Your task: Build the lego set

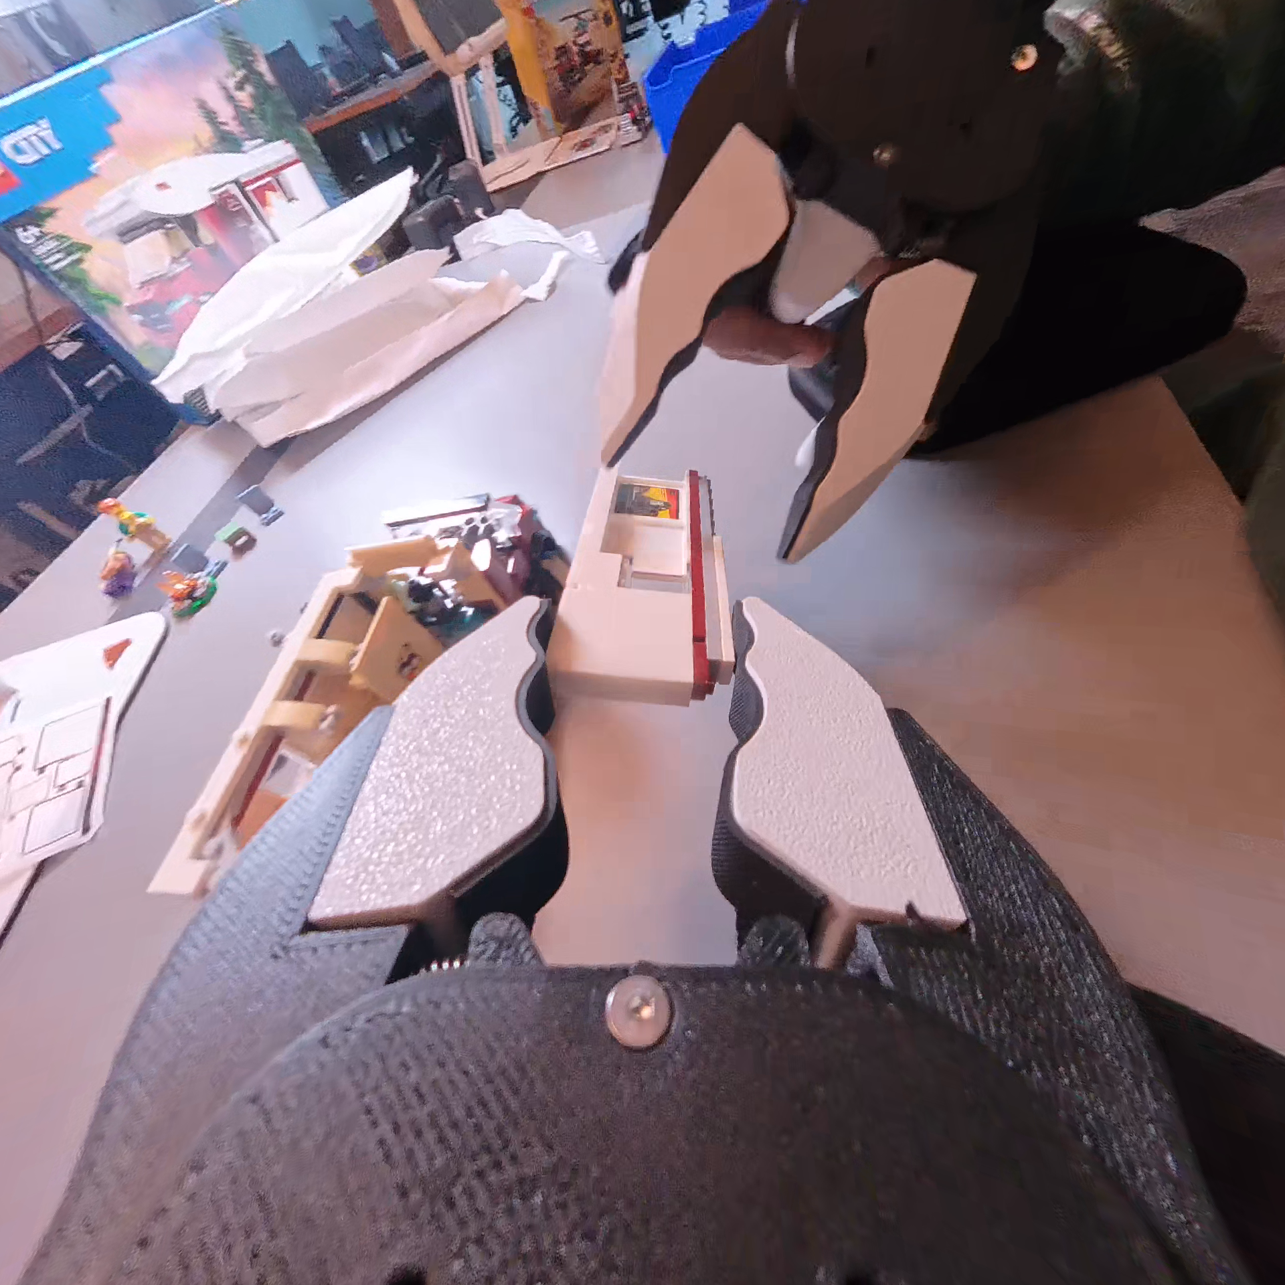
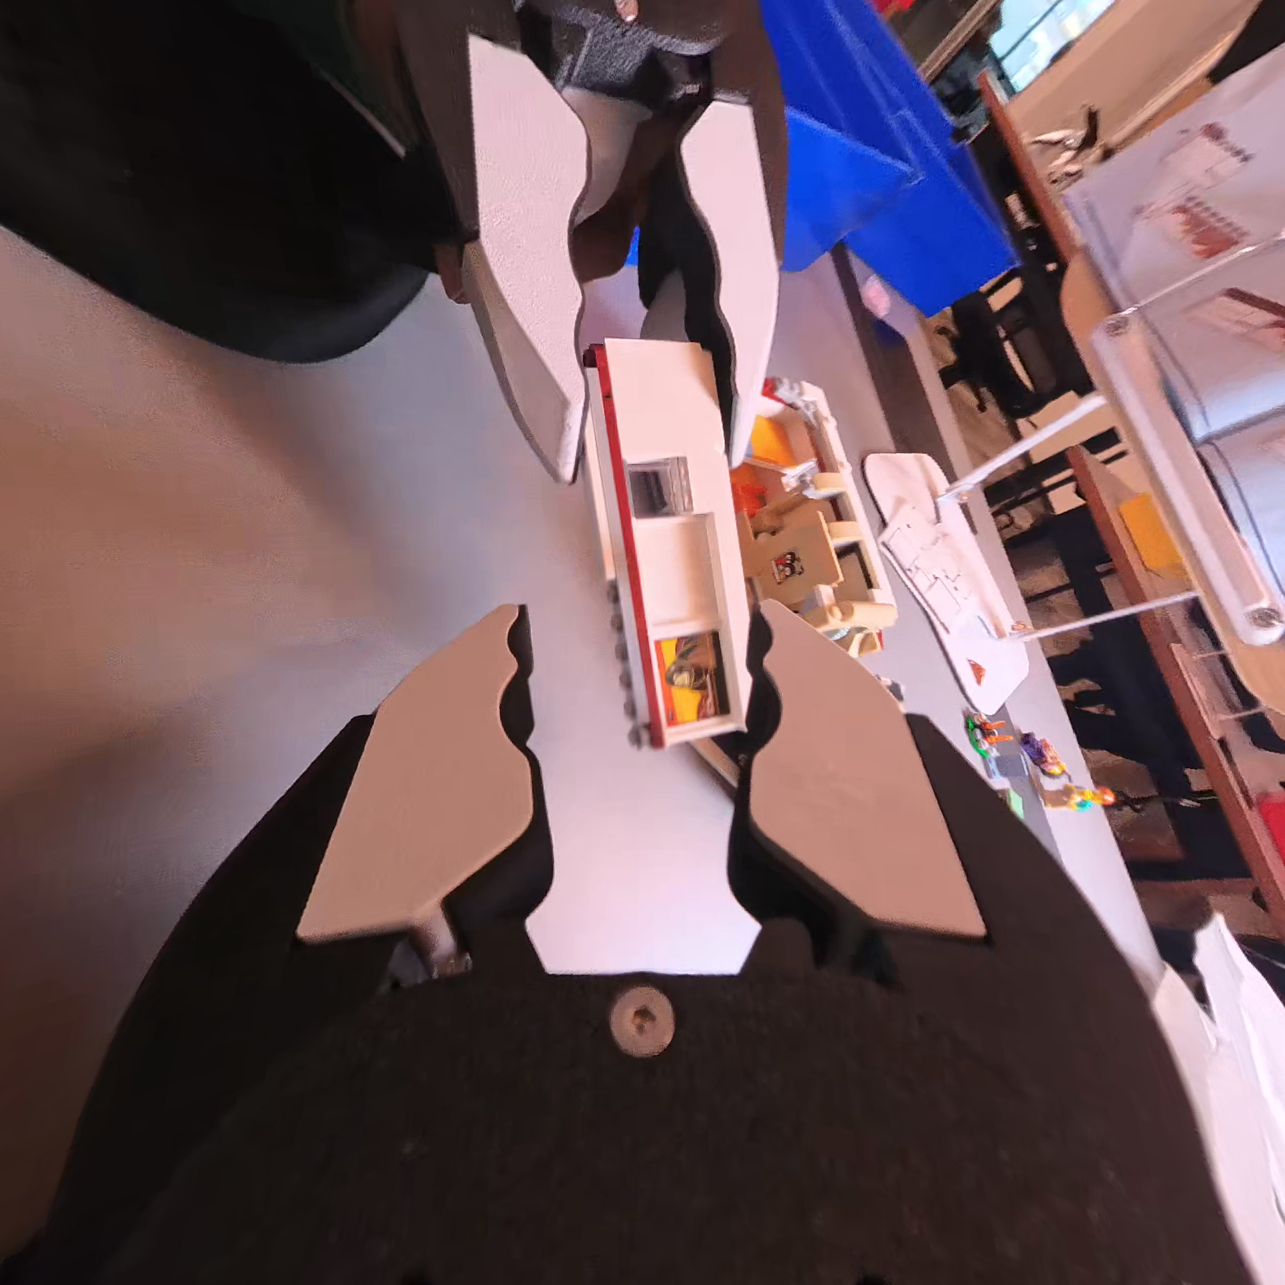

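A long white brick-built wall panel (image 1: 626, 640) with a dark red stripe, a clear window and a small orange picture lies over the grey table (image 1: 973, 695). My left gripper (image 1: 643, 612) is shut on its near end, one pad on each long side. In the right wrist view the panel (image 2: 674, 556) runs from the left gripper (image 2: 652, 462) towards my right gripper (image 2: 641, 612). My right gripper is open around the picture end. Its right finger (image 2: 799, 695) is at the panel's edge and its left finger (image 2: 473, 695) stands clear of it. The right gripper also shows in the left wrist view (image 1: 701, 504), jaws spread.
A partly built tan and white brick model (image 1: 348, 667) lies just left of the panel. Small figures (image 1: 132, 549), a white roof piece (image 1: 69, 695), torn white paper bags (image 1: 313, 327) and a toy box (image 1: 139, 174) lie beyond. A blue bin (image 2: 869, 139) and a clear stand (image 2: 1147, 417) are nearby. Across from one pair of fingers to the other is roughly 4 cm. It is some 35 cm from my left tips to the white roof piece (image 1: 69, 695).
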Motion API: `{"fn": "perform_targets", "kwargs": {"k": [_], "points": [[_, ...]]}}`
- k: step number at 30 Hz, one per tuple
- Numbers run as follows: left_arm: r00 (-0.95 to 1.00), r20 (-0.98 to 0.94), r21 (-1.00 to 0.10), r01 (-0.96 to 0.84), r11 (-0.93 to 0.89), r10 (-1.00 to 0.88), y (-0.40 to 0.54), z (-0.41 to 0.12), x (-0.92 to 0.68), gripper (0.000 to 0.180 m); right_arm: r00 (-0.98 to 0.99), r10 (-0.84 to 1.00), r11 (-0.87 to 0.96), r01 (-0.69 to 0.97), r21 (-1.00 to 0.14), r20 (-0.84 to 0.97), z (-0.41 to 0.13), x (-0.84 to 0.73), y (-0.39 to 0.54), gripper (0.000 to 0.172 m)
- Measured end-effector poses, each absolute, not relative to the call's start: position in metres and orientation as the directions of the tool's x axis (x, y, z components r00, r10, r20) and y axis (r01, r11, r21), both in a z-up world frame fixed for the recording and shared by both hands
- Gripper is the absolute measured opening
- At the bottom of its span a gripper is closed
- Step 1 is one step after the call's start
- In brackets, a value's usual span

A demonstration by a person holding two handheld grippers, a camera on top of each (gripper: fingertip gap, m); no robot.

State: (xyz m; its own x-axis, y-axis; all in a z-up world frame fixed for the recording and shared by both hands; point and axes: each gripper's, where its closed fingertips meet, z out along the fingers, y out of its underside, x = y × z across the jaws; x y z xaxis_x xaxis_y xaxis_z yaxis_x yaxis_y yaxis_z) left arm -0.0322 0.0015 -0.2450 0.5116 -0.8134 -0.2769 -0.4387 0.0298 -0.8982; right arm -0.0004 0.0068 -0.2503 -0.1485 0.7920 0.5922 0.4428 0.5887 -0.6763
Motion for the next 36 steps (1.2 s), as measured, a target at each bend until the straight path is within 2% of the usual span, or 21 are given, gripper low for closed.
{"fn": "perform_targets", "kwargs": {"k": [6,8,12,16,18,20,22,24,27,28,30,31,36], "points": [[0.517,-0.269,-0.904,-0.427,0.027,-0.813,0.001,-0.242,-0.029,0.049,-0.093,0.743,0.643,0.377,-0.667,0.663,-0.238,0.01,0.005,0.051],[0.532,-0.211,-0.921,-0.39,-0.016,-0.82,0.001,-0.241,-0.028,0.049,-0.085,0.756,0.63,0.362,-0.687,0.649,-0.238,0.01,0.002,0.049],[0.567,0.022,-0.956,-0.23,-0.184,-0.824,0.004,-0.235,-0.028,0.049,-0.05,0.83,0.54,0.325,-0.776,0.556,-0.232,0.007,0.003,0.049],[0.539,0.28,-0.926,-0.065,-0.371,-0.794,0.005,-0.231,-0.031,0.049,-0.019,0.806,0.559,0.355,-0.75,0.592,-0.233,0.007,0.013,0.043],[0.498,0.401,-0.887,0.002,-0.462,-0.769,0.004,-0.232,-0.03,0.049,-0.002,0.767,0.594,0.377,-0.71,0.641,-0.233,0.005,0.018,0.036],[0.444,0.505,-0.838,0.046,-0.544,-0.741,0.001,-0.234,-0.027,0.049,0.009,0.73,0.631,0.375,-0.679,0.683,-0.231,0.003,0.02,0.017],[0.414,0.557,-0.811,0.081,-0.58,-0.72,0.001,-0.234,-0.028,0.049,-0.023,0.729,0.64,0.374,-0.671,0.684,-0.232,0.002,0.018,0.011],[0.414,0.505,-0.847,0.066,-0.528,-0.757,0.0,-0.23,-0.028,0.049,-0.08,0.785,0.595,0.377,-0.71,0.615,-0.236,0.002,0.014,0.008],[0.495,0.169,-0.949,-0.152,-0.277,-0.852,-0.003,-0.234,-0.023,0.059,-0.192,0.919,0.395,0.428,-0.813,0.345,-0.246,0.01,0.007,0.007],[0.498,0.038,-0.948,-0.255,-0.189,-0.867,-0.006,-0.24,-0.02,0.051,-0.231,0.943,0.324,0.461,-0.826,0.242,-0.252,0.015,0.003,0.007],[0.487,-0.128,-0.908,-0.408,-0.095,-0.864,-0.009,-0.257,-0.015,0.025,-0.278,0.955,0.226,0.475,-0.85,0.099,-0.255,0.021,-0.003,0.007],[0.471,-0.161,-0.884,-0.459,-0.086,-0.867,-0.011,-0.266,-0.013,0.016,-0.29,0.956,0.19,0.482,-0.855,0.049,-0.257,0.023,-0.004,0.007],[0.421,-0.085,-0.834,-0.526,-0.167,-0.903,-0.019,-0.288,-0.011,0.009,-0.343,0.939,0.178,0.563,-0.807,-0.033,-0.272,0.029,0.0,0.01]]}}
